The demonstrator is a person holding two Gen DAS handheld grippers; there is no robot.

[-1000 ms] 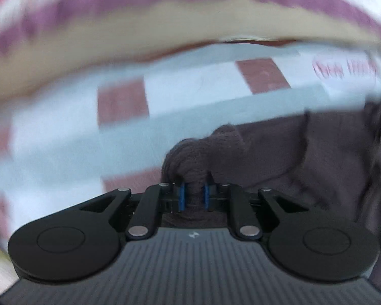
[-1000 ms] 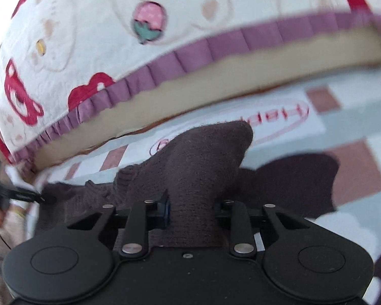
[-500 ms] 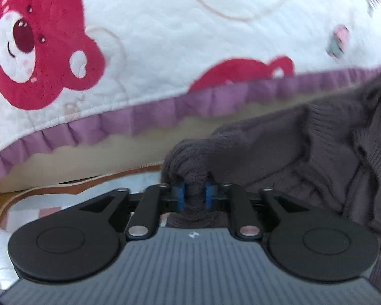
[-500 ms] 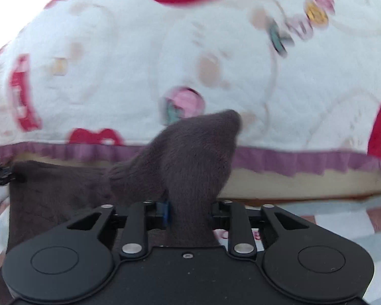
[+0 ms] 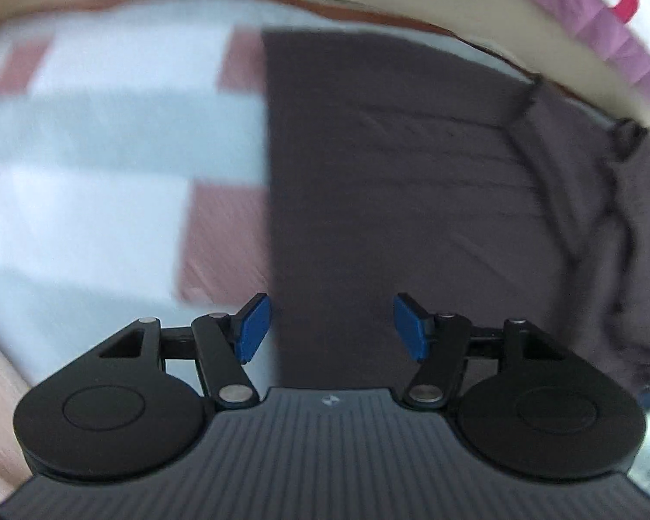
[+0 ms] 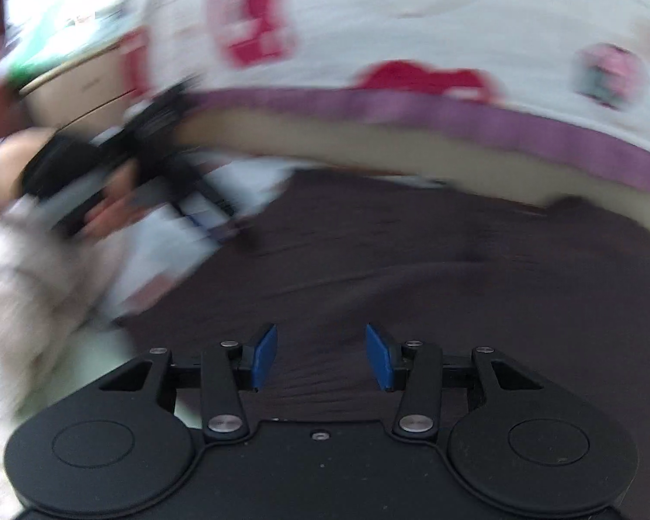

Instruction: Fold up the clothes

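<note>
L tongs (image 5: 330,328) & R tongs (image 6: 321,356) released sweater (image 5: 411,182)

Motion-blurred hand (image 6: 43,182) and quilt print (image 6: 255,21); dark garment (image 5: 411,173) cut off at right edge.

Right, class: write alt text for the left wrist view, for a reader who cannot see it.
The open left gripper, blue-padded fingers apart and empty, hangs above a dark brown knitted garment lying flat on a white and reddish-brown checked mat. A purple-frilled quilt edges the upper right; the image is blurred.
</note>
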